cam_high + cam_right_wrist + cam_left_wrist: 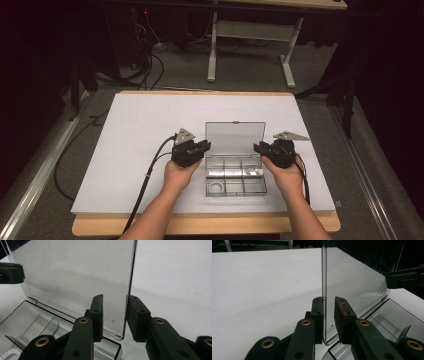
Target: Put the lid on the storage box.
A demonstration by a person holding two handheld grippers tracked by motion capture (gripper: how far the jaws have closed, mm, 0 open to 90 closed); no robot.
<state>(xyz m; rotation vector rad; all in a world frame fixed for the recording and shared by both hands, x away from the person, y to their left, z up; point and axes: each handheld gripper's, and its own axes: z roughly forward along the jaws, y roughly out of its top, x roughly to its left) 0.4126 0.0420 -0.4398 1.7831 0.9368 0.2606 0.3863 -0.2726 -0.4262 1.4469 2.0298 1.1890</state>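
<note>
A clear plastic compartment box [235, 181] lies on the white tabletop with its lid [235, 137] standing upright. My left gripper [205, 146] is at the lid's left edge. In the left gripper view the lid [354, 277] runs between the jaws of that gripper [329, 300]: one pad touches it and a small gap shows at the other. My right gripper [258, 147] straddles the lid's right edge. In the right gripper view the lid [75, 270] meets one pad of that gripper [115, 297], with a wide gap at the other. Both grippers are open.
The white sheet [140, 150] covers a wooden table whose front edge [200, 225] is near me. Black cables [150, 175] trail off to the left. The box holds a round piece [216, 187] and a silvery strip [232, 171]. Desk legs [212, 50] stand behind.
</note>
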